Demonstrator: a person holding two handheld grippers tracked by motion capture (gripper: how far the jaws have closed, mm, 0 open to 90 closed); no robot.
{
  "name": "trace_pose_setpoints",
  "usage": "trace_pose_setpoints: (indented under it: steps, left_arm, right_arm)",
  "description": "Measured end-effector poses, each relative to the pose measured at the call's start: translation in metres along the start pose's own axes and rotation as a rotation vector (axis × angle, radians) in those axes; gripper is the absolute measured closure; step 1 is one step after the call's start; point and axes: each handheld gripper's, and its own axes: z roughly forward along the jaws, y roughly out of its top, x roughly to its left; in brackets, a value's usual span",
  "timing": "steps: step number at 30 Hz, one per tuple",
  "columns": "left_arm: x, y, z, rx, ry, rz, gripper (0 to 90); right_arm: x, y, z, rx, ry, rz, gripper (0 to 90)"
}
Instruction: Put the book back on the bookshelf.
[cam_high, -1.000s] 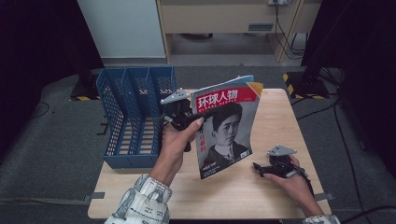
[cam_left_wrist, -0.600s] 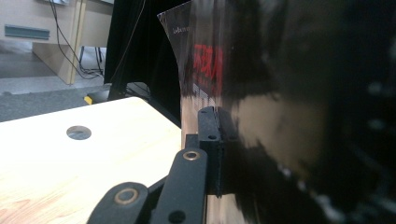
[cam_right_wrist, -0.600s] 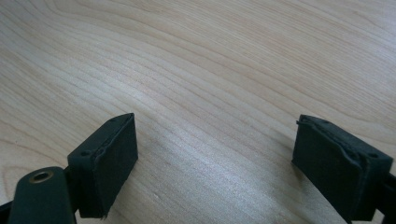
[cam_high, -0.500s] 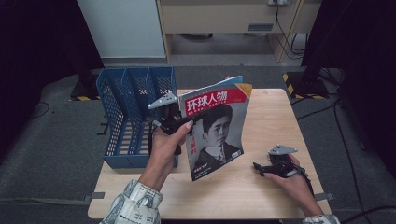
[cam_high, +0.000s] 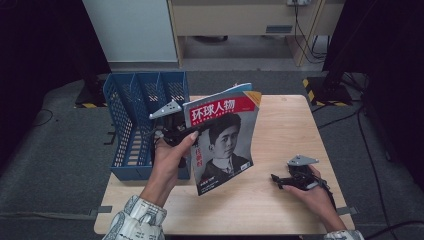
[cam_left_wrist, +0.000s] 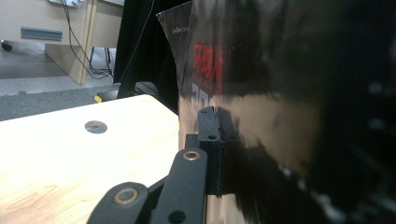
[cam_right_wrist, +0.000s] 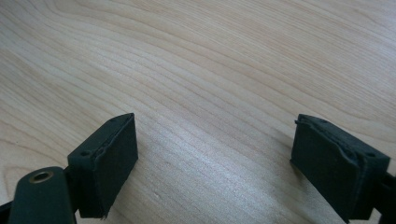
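Observation:
A magazine (cam_high: 222, 137) with a red title band and a portrait on its cover is held upright above the table. My left gripper (cam_high: 176, 136) is shut on its left edge, next to the blue file rack (cam_high: 131, 127). In the left gripper view the glossy dark magazine (cam_left_wrist: 280, 116) stands pinched against my jaw, and the far jaw is hidden behind it. My right gripper (cam_high: 281, 179) rests low at the table's front right, open. In the right gripper view its fingers (cam_right_wrist: 109, 161) stand wide apart over bare wood with nothing between them.
The blue mesh rack has several upright slots and stands at the left end of the light wooden table (cam_high: 280, 120). A round hole in the tabletop (cam_left_wrist: 95, 126) lies beyond the left gripper. A cabinet and cables stand behind the table.
My left gripper has carried the magazine leftward, closer to the blue rack, and it now tilts a little. The right gripper has stayed where it was.

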Motion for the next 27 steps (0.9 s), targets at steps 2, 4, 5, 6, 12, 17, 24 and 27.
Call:
trace_pose_setpoints:
  steps: [2, 4, 5, 6, 12, 17, 24, 27]
  left_arm:
    - [0.001, 0.000, -0.003, -0.002, 0.000, -0.003, 86.7]
    - [0.002, 0.001, -0.006, -0.006, 0.003, -0.001, 86.7]
    - [0.002, 0.001, -0.006, -0.006, 0.003, -0.001, 86.7]
    - [0.003, 0.001, -0.007, -0.009, 0.004, -0.001, 86.7]
    - [0.006, 0.002, -0.022, -0.025, 0.008, -0.015, 86.7]
    - [0.008, 0.003, -0.028, -0.024, 0.017, -0.005, 86.7]
    - [0.013, 0.005, -0.036, -0.030, 0.024, -0.005, 86.7]
    - [0.015, 0.005, -0.039, -0.035, 0.027, -0.007, 86.7]
  right_arm:
    - [0.000, 0.000, 0.000, 0.001, 0.000, 0.001, 14.8]
    - [0.000, 0.000, 0.000, 0.002, 0.000, 0.001, 14.9]
    - [0.000, 0.000, 0.000, 0.002, 0.000, 0.001, 14.9]
    - [0.000, 0.000, 0.000, 0.002, 0.000, 0.002, 14.8]
    - [0.000, 0.000, 0.000, 0.001, -0.001, 0.002, 14.8]
    - [0.000, 0.000, 0.000, 0.001, -0.001, 0.003, 14.8]
    - [0.000, 0.000, 0.000, 0.000, -0.001, 0.001, 14.8]
    - [0.000, 0.000, 0.000, 0.001, 0.000, 0.001, 14.8]
